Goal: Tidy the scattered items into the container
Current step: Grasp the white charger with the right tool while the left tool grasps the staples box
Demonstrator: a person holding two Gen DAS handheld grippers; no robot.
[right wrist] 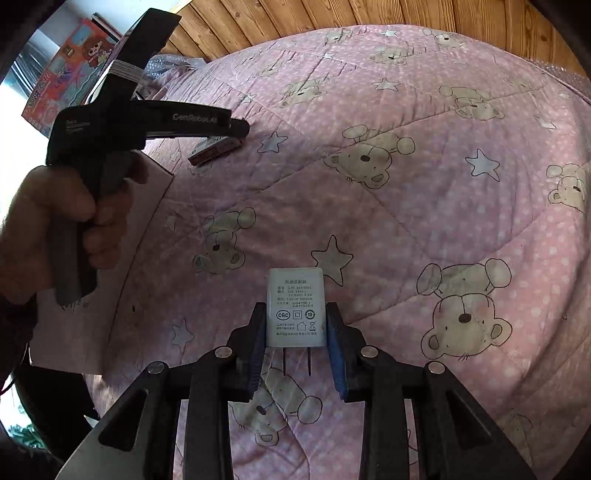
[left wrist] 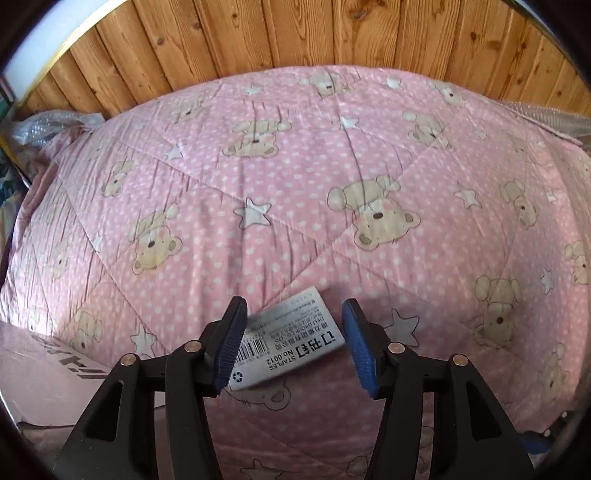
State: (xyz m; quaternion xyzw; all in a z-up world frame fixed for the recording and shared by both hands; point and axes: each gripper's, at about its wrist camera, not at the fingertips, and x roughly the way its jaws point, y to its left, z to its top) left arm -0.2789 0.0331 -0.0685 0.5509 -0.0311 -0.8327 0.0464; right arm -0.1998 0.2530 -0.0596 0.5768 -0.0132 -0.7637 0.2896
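A grey staples box [left wrist: 291, 341] lies on the pink bear quilt [left wrist: 295, 184], between the spread fingers of my left gripper [left wrist: 293, 328]; the left pad touches its edge, the right pad stands apart. In the right wrist view the same box [right wrist: 216, 147] lies under the left gripper [right wrist: 236, 129]. My right gripper [right wrist: 295, 325] is shut on a white power adapter [right wrist: 295, 308], prongs pointing back at the camera, just above the quilt [right wrist: 406, 221]. A cardboard box flap [left wrist: 48, 373] shows at lower left; it also shows in the right wrist view [right wrist: 147, 206].
A wooden plank wall [left wrist: 295, 33] runs behind the bed. Bubble wrap [left wrist: 51, 123] lies at the quilt's far left edge. A colourful cartoon box [right wrist: 74, 62] stands at the far left in the right wrist view.
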